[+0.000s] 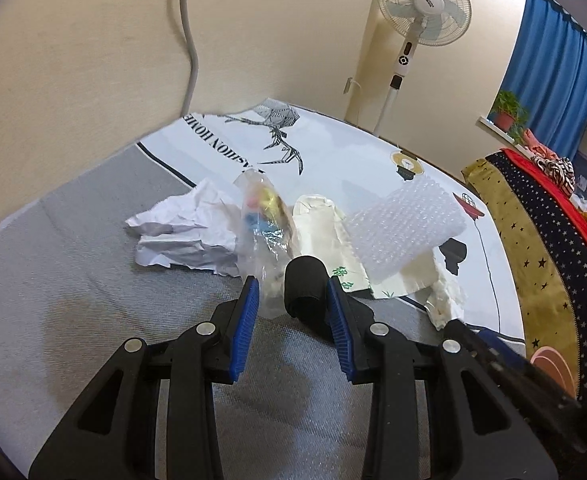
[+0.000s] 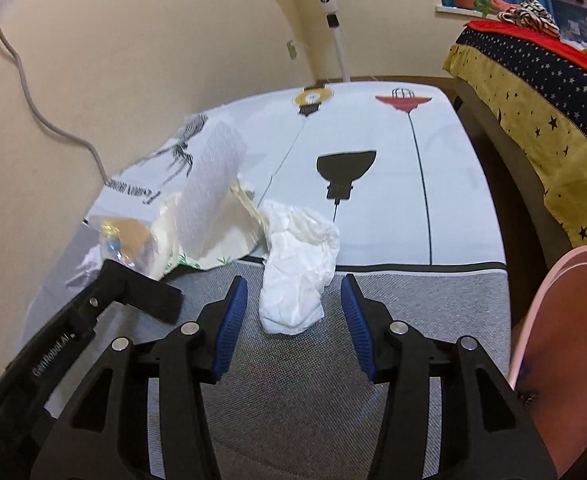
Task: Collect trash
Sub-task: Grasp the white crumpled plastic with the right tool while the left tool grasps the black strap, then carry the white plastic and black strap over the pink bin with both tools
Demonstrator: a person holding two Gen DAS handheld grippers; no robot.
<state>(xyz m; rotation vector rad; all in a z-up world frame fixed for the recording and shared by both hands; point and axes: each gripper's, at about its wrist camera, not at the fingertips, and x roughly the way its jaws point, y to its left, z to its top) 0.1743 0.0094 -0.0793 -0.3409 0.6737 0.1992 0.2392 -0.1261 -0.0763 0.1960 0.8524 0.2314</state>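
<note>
Trash heaped on a grey mattress, both grippers close above it.
Left gripper part open, a black roll and clear plastic bag between its fingers, grip uncertain; right gripper spread, straddling white crumpled paper without contact.

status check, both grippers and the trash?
Left gripper shut on black roll. Right gripper open, astride white tissue wad, not gripping. Other trash alongside; nothing blocking.
</note>
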